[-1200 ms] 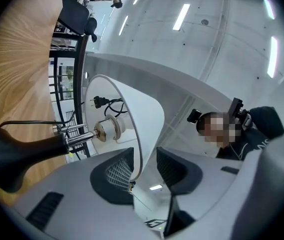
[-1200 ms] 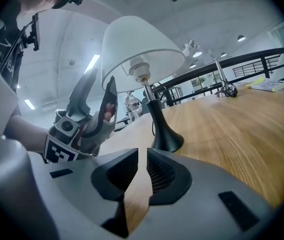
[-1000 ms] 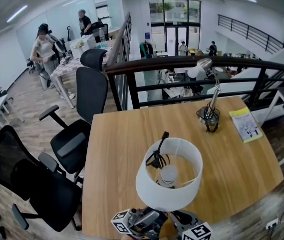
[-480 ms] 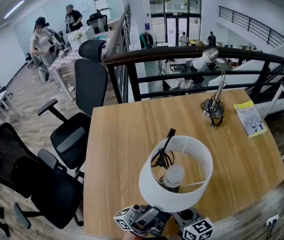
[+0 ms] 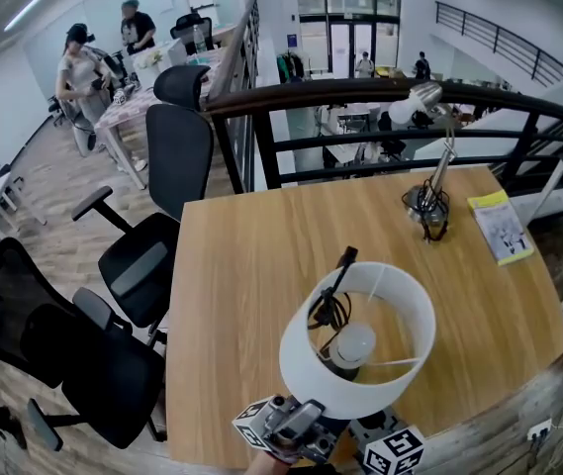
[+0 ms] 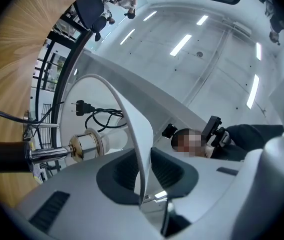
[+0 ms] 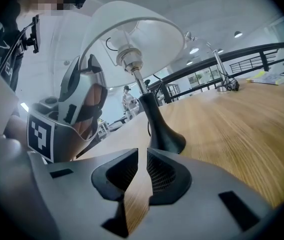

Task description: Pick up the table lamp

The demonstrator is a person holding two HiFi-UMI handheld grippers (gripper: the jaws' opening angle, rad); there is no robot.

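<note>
The table lamp stands near the table's front edge, with a white drum shade (image 5: 303, 366), a bulb (image 5: 353, 344) and a black flared base (image 7: 164, 139). Its black cord is coiled inside the shade, and the plug (image 5: 345, 258) sticks up past the rim. My left gripper (image 6: 144, 176) points up at the shade's lower rim. The thin shade wall (image 6: 132, 129) runs between its jaws, which are closing, and a sliver of gap still shows beside the wall. My right gripper (image 7: 142, 166) is shut on nothing, low over the wood just in front of the base.
A silver desk lamp (image 5: 429, 201) and a yellow booklet (image 5: 502, 228) sit at the far right of the wooden table (image 5: 251, 265). A black railing (image 5: 360, 92) runs behind the table. Black office chairs (image 5: 142, 265) stand to its left. People are far off.
In the head view the shade now shows a little larger and farther right. Both grippers have stayed under it at the table's front edge.
</note>
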